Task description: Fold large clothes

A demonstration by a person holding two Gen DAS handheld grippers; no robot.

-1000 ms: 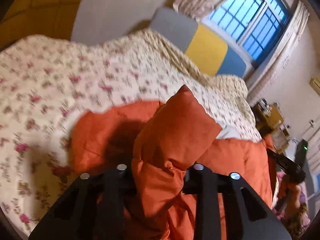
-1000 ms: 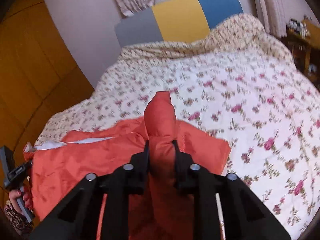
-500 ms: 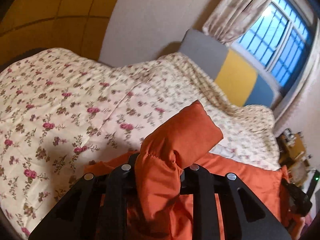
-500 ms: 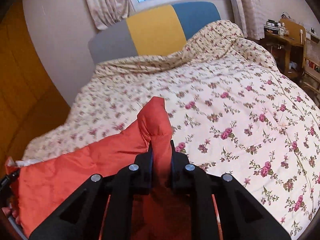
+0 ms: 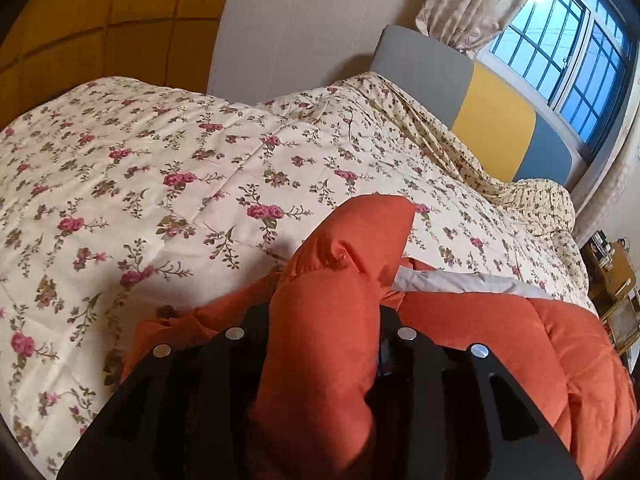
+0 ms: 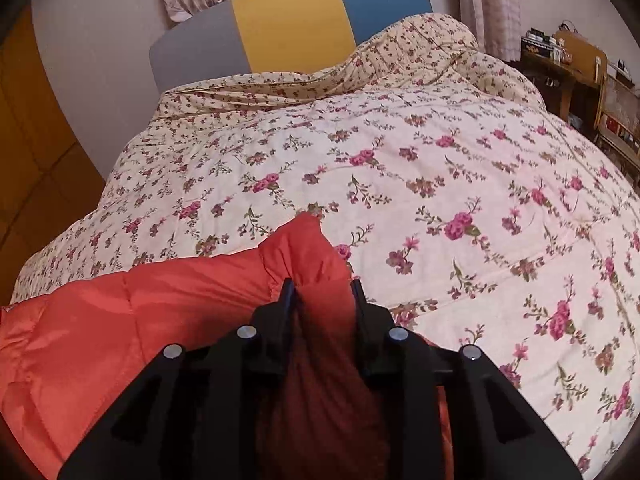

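Holding up one puffy corner each, the left gripper (image 5: 324, 320) and right gripper (image 6: 322, 300) have jaws clamped on the orange jacket (image 6: 132, 308), spread across the near end of the floral bed (image 6: 440, 168). Slippery padding could squirm free, wrecking the fold.

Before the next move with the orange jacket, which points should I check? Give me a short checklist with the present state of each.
1. Left claw shut on the orange jacket: ok, a thick bunch fills it.
2. Right claw shut on the jacket: ok, fabric is pinched between its fingers.
3. Jacket edge between the claws straight: cannot tell, neither view shows the whole span.
4. Floral quilt ahead free of other things: ok in both views.
5. Grey lining tucked inside: not ok, a strip shows along the edge.
6. Grip deep enough not to slip: cannot tell.
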